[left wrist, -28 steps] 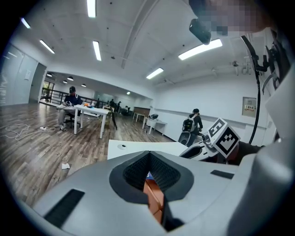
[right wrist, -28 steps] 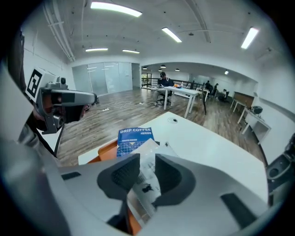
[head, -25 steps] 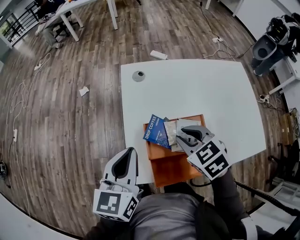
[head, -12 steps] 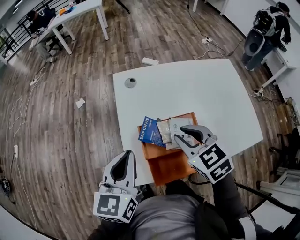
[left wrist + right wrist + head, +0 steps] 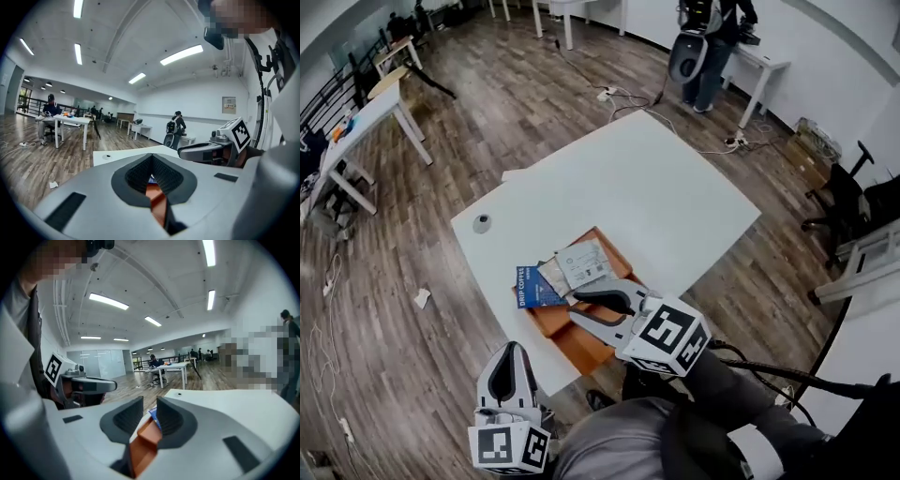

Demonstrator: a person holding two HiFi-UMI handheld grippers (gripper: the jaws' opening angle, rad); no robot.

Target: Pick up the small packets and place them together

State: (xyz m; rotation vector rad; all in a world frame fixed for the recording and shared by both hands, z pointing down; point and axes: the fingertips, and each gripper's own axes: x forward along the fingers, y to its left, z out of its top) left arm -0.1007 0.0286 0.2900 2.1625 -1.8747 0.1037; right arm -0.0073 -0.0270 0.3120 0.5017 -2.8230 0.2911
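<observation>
Right gripper point(image 5: 150, 405) with jaws slightly apart and empty, over one orange tray point(image 5: 551, 321) on one white table point(image 5: 656, 187), left gripper point(image 5: 152, 158) clenched on nothing off the table's near edge, three small packets, one blue point(image 5: 532, 287), one silvery point(image 5: 554, 277), one white point(image 5: 585, 263), overlapping at the tray's far end.

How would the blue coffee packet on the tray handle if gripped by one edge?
The blue packet looks flat and thin: probably light, likely to droop. It seems to poke past the tray's rim, so that edge looks easy to catch.
</observation>
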